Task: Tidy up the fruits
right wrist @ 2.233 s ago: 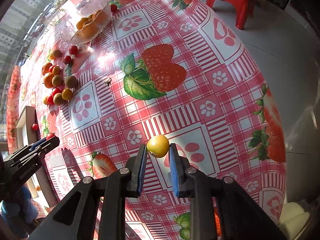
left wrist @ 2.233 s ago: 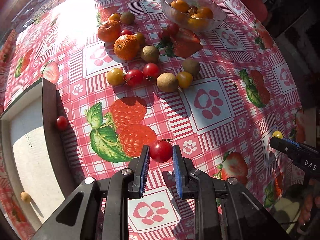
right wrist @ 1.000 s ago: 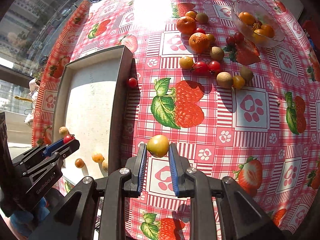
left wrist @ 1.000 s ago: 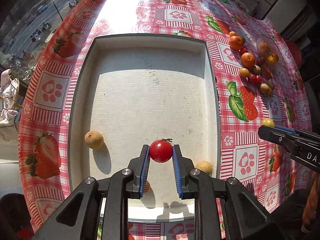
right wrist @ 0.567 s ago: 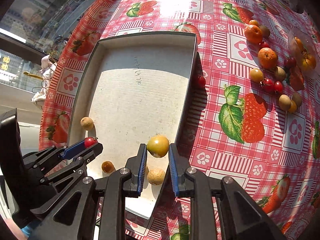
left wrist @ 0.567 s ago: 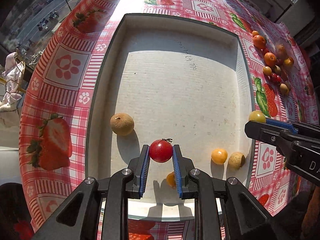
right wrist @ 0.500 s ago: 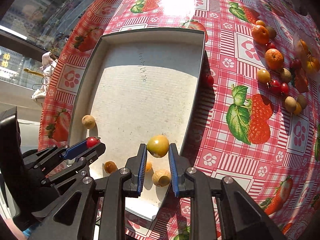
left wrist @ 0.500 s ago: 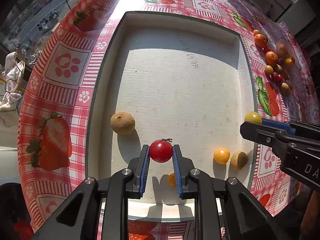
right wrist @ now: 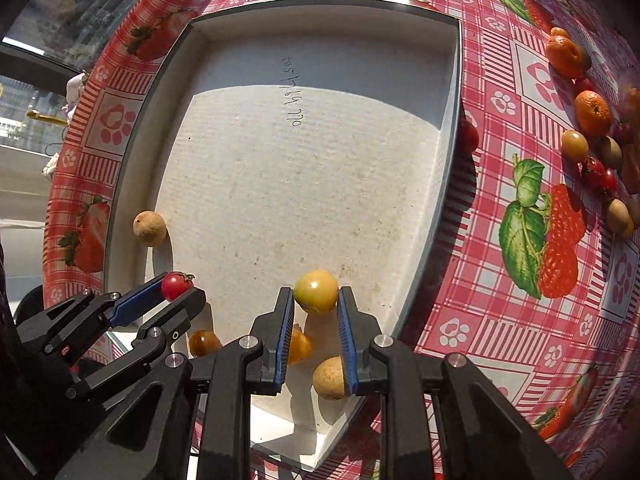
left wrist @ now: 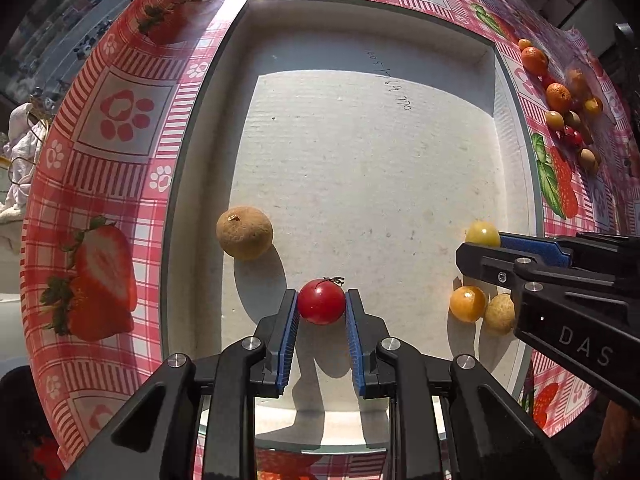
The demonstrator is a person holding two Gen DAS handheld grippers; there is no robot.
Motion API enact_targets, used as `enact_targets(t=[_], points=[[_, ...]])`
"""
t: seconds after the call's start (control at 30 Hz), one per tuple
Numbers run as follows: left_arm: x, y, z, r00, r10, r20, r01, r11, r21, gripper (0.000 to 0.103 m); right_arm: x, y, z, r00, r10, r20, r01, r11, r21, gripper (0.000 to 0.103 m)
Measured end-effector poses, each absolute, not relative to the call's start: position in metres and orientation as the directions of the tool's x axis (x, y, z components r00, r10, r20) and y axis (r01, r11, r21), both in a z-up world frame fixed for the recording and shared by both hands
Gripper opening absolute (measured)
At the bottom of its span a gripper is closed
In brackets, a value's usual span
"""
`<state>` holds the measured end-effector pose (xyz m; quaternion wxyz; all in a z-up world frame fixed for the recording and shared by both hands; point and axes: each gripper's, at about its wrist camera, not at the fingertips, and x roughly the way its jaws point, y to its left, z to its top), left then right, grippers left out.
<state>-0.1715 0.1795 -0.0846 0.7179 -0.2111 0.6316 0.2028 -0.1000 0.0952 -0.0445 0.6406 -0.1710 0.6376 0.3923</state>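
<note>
My left gripper [left wrist: 321, 307] is shut on a red cherry tomato [left wrist: 321, 306] and holds it over the near end of the white tray [left wrist: 360, 152]. My right gripper [right wrist: 316, 296] is shut on a yellow tomato [right wrist: 316, 291] over the tray's near right corner; it also shows in the left wrist view [left wrist: 482, 233]. On the tray floor lie a brown longan [left wrist: 244, 232], an orange tomato [left wrist: 468, 303] and another longan [left wrist: 499, 314]. The left gripper [right wrist: 178, 284] shows in the right wrist view.
A cluster of oranges, tomatoes and longans [right wrist: 592, 136] lies on the strawberry tablecloth [right wrist: 520, 240] at the far right. A red tomato [right wrist: 468, 136] sits against the tray's outer right wall. The table edge runs along the left.
Both grippers have moved from the tablecloth to above the tray, still holding their fruit, and have come lower and closer to its near end.
</note>
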Motion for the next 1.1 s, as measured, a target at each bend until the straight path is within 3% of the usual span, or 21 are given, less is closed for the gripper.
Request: enact_targets(t=[0.13, 0.17, 0.2, 0.23, 0.27, 0.3, 0.57, 0.67, 1.1], points=[[-0.169, 0.177, -0.086, 0.109, 0.032, -0.993, -0.552, 0.833, -0.034, 0.025, -0.1, 0.096, -0.049, -0.123, 0.277, -0.953, -0.727, 0.629, 0.277, 0.024], [-0.167, 0.175, -0.086, 0.106, 0.033, -0.994, -0.549, 0.835, -0.031, 0.03, -0.101, 0.096, -0.049, -0.124, 0.276, -0.953, -0.729, 0.626, 0.276, 0.024], [-0.165, 0.175, -0.087, 0.105, 0.031, -0.994, -0.547, 0.836, -0.031, 0.039, -0.101, 0.096, -0.049, -0.125, 0.274, -0.953, -0.731, 0.624, 0.276, 0.025], [-0.163, 0.173, -0.086, 0.106, 0.043, -0.993, -0.55, 0.835, -0.023, 0.067, -0.1, 0.101, -0.05, -0.129, 0.275, -0.953, -0.731, 0.623, 0.279, 0.028], [-0.163, 0.171, -0.083, 0.118, 0.073, -0.99, -0.555, 0.832, -0.005, 0.077, -0.1, 0.104, -0.05, -0.134, 0.278, -0.951, -0.73, 0.622, 0.285, 0.031], [-0.162, 0.17, -0.079, 0.13, 0.094, -0.987, -0.554, 0.832, 0.006, 0.077, -0.1, 0.108, -0.051, -0.135, 0.28, -0.951, -0.73, 0.62, 0.286, 0.039], [-0.157, 0.171, -0.076, 0.118, 0.092, -0.989, -0.563, 0.827, 0.01, 0.077, -0.103, 0.113, -0.044, -0.146, 0.313, -0.938, -0.732, 0.603, 0.315, 0.063], [-0.154, 0.171, -0.073, 0.115, 0.099, -0.989, -0.565, 0.825, 0.017, 0.077, -0.104, 0.108, -0.033, -0.149, 0.339, -0.929, -0.73, 0.596, 0.335, 0.084], [-0.14, 0.147, -0.05, 0.146, 0.108, -0.983, -0.517, 0.856, 0.017, 0.077, -0.086, 0.072, 0.004, -0.075, 0.405, -0.911, -0.68, 0.648, 0.344, 0.086]])
